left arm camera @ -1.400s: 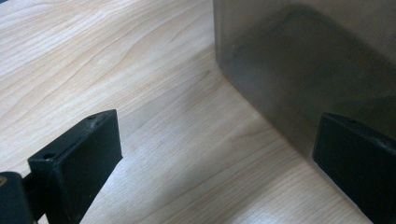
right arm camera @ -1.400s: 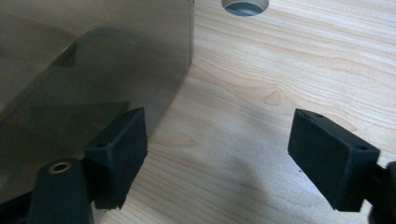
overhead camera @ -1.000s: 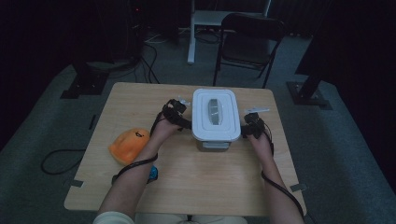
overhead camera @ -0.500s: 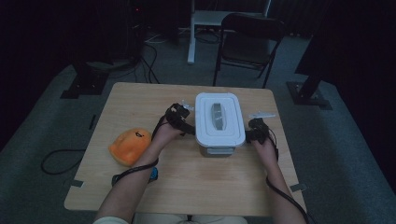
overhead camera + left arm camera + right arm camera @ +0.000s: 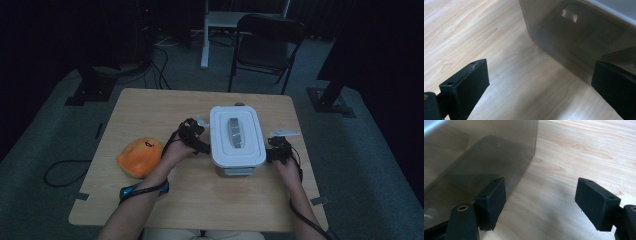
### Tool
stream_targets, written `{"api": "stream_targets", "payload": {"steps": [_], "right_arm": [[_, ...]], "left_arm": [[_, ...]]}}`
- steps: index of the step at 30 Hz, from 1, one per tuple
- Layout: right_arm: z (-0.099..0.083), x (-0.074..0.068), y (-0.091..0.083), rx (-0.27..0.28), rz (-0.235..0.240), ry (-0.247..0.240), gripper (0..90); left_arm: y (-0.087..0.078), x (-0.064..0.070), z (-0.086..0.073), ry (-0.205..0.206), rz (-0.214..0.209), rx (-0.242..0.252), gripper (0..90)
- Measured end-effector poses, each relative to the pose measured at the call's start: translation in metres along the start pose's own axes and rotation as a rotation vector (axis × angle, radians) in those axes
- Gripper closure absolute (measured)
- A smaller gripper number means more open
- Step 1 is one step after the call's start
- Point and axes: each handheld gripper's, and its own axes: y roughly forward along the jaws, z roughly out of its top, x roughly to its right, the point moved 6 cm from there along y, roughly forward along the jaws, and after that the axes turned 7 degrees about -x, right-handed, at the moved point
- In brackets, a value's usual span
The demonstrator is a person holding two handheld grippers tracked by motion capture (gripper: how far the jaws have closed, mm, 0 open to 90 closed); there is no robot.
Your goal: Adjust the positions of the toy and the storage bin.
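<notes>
Both grippers' jaws gape wide, gripping nothing. Left gripper (image 5: 200, 145) and right gripper (image 5: 272, 152) flank the box (image 5: 236, 140), each with one jaw against its wall, on the table (image 5: 150, 110).

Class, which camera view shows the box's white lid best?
The high view: the whole lid with its grey handle shows from above, on the box. The left gripper view catches just a strip of the lid's edge at top right; the right gripper view, a sliver at top left.

One lidded box (image 5: 237, 141), one orange plush toy (image 5: 139, 157), one table (image 5: 150, 110), one chair (image 5: 265, 47)
</notes>
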Motion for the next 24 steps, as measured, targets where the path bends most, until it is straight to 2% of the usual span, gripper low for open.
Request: {"api": "stream_targets", "payload": {"steps": [11,16,20,21,24], "right_arm": [[-0.015,-0.004,-0.012,0.009,0.022,-0.02,25.3],[-0.021,-0.008,-0.019,0.011,0.031,-0.044,25.5],[-0.026,-0.01,-0.022,0.016,0.044,-0.049,25.5],[-0.029,-0.012,-0.024,0.019,0.058,-0.054,25.5],[-0.032,-0.013,-0.026,0.022,0.075,-0.061,25.5]], "left_arm": [[-0.009,0.022,-0.01,0.047,-0.015,0.002,1.9],[-0.014,0.032,-0.016,0.068,-0.017,0.011,1.9],[-0.017,0.036,-0.019,0.071,-0.024,0.013,1.9],[-0.021,0.044,-0.024,0.088,-0.035,0.013,1.9],[-0.023,0.048,-0.026,0.102,-0.03,0.008,1.9]]}}
